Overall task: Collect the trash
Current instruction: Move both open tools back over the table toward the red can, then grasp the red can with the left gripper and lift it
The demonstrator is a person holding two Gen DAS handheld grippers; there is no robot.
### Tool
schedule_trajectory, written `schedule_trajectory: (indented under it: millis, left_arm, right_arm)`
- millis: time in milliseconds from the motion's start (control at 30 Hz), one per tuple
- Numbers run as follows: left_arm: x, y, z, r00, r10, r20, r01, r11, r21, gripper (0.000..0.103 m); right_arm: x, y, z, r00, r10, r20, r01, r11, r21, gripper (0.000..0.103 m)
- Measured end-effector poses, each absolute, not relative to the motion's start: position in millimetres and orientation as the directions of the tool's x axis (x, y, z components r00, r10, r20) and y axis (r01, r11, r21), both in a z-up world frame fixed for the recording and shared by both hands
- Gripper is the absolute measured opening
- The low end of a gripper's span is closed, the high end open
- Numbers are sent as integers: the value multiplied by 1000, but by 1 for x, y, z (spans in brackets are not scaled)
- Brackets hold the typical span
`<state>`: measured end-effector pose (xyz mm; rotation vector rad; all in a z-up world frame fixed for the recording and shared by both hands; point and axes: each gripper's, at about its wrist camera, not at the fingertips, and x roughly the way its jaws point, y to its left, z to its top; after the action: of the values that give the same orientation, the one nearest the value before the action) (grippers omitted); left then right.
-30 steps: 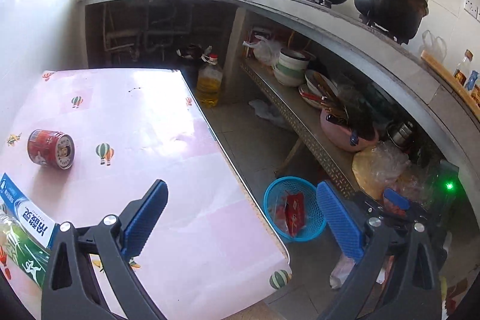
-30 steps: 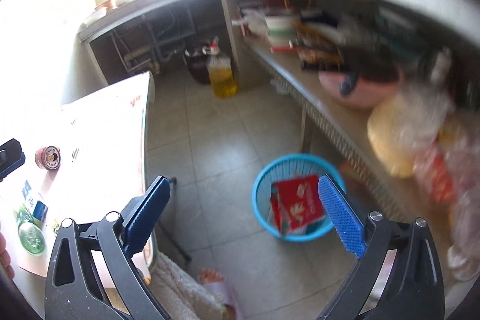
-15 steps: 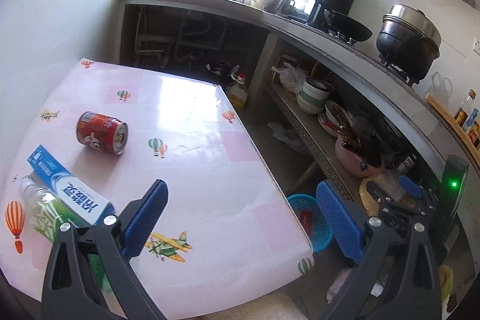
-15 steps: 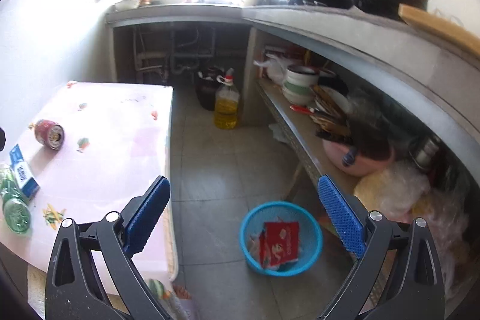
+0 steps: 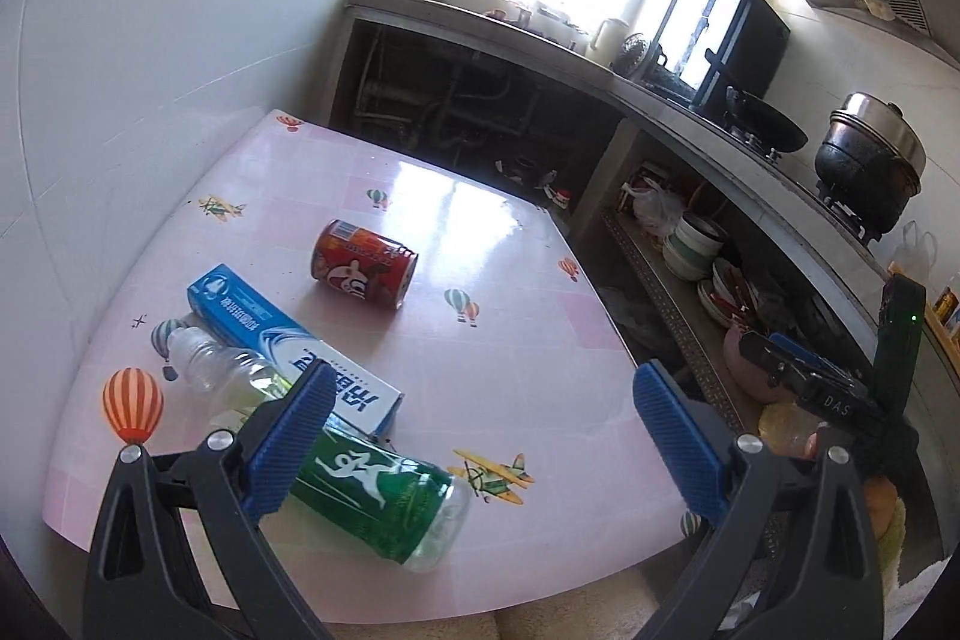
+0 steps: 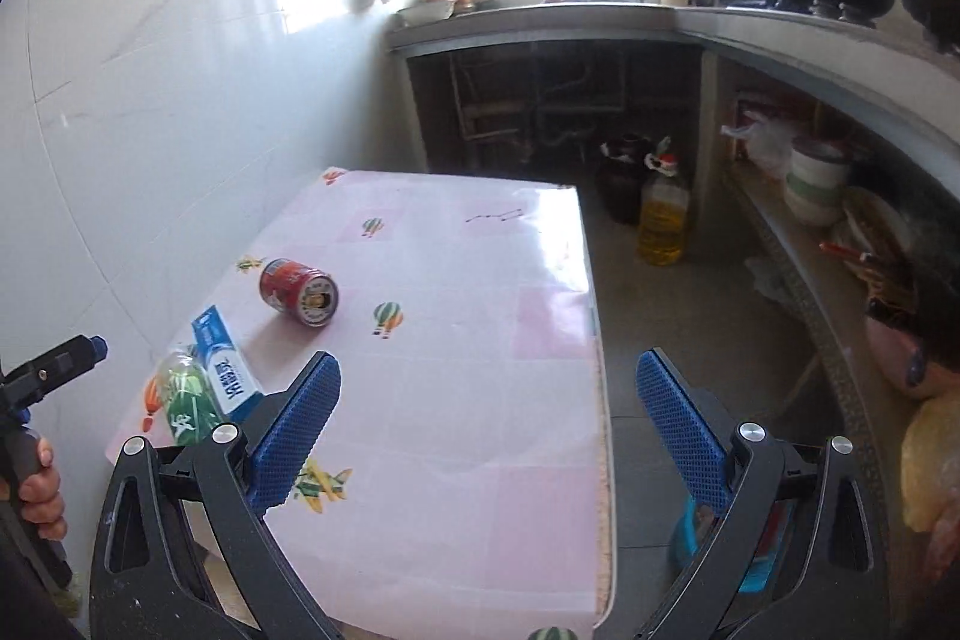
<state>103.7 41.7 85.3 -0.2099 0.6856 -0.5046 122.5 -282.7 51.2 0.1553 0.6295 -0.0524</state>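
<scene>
On the pink table (image 5: 510, 340) lie a red can (image 5: 363, 263) on its side, a blue toothpaste box (image 5: 288, 340) and a green-labelled plastic bottle (image 5: 360, 484). My left gripper (image 5: 480, 436) is open and empty above the table's near edge, its left finger over the bottle. My right gripper (image 6: 486, 430) is open and empty, over the table's near right part; the can (image 6: 298, 292), box (image 6: 225, 370) and bottle (image 6: 186, 400) lie to its left. The blue trash basket (image 6: 714, 538) is partly hidden behind my right finger, on the floor.
A white wall (image 5: 120, 100) bounds the table's left side. A counter (image 5: 690, 100) with stove, wok and pot runs along the right, with a shelf of bowls (image 5: 696, 244) below. An oil jug (image 6: 660, 220) stands on the floor.
Both grippers have swung left and up, away from the basket toward the table. The can, box and bottle have come into full view. Both grippers stay open.
</scene>
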Motion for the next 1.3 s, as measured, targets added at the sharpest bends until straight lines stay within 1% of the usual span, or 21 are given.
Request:
schedule_trajectory:
  millis: [100,233,300,400,533,600,700,800,900,967,1033,1133,1200,1233,1300]
  left_arm:
    - [108,55,80,670,-488,-560,337,871,-356,97]
    - [118,73,71,671,-473,-571,288,876,-388,97]
    - [124,79,68,669,-475,-572,271,872,-407,97]
    - [133,84,65,663,-481,-574,257,866,-428,97]
    - [158,84,69,628,-519,-580,263,843,-469,97]
    - [180,79,75,603,-525,-601,253,840,-480,97]
    - [224,66,77,558,-494,-667,247,866,-435,97]
    - [267,44,74,522,-444,-729,331,892,-306,97]
    - [302,20,59,465,-358,-810,420,895,-154,97]
    - [316,11,52,491,-282,-824,438,898,-46,97]
    - [322,-1,51,538,-239,-808,495,866,74,97]
    - [317,-22,45,576,-238,-782,645,720,255,97]
    - [307,-35,35,569,-250,-783,745,559,363,97]
    - [301,-42,28,576,-248,-779,776,466,425,97]
    - [294,-54,10,565,-219,-795,815,300,496,97]
  right_arm:
    - [135,-268,52,794,73,-604,47,982,181,95]
    - [152,-261,52,767,194,-612,-8,956,293,95]
    - [160,-257,51,754,226,-617,-22,947,321,95]
    - [169,-251,48,736,241,-632,-33,946,321,95]
    - [176,-246,44,719,257,-646,-53,947,317,95]
    - [180,-244,42,714,266,-648,-60,945,322,95]
    - [185,-243,39,708,277,-649,-71,943,324,95]
    - [191,-245,33,697,291,-656,-78,939,334,95]
    - [199,-250,26,677,310,-667,-82,933,349,95]
    - [203,-254,23,672,311,-672,-82,933,350,95]
    - [207,-260,20,671,304,-676,-73,935,347,95]
    - [213,-269,14,665,305,-681,-55,930,363,95]
    - [217,-274,10,658,308,-688,-43,927,374,95]
    - [219,-277,8,656,307,-690,-38,926,376,95]
    - [222,-281,5,654,305,-693,-26,924,382,95]
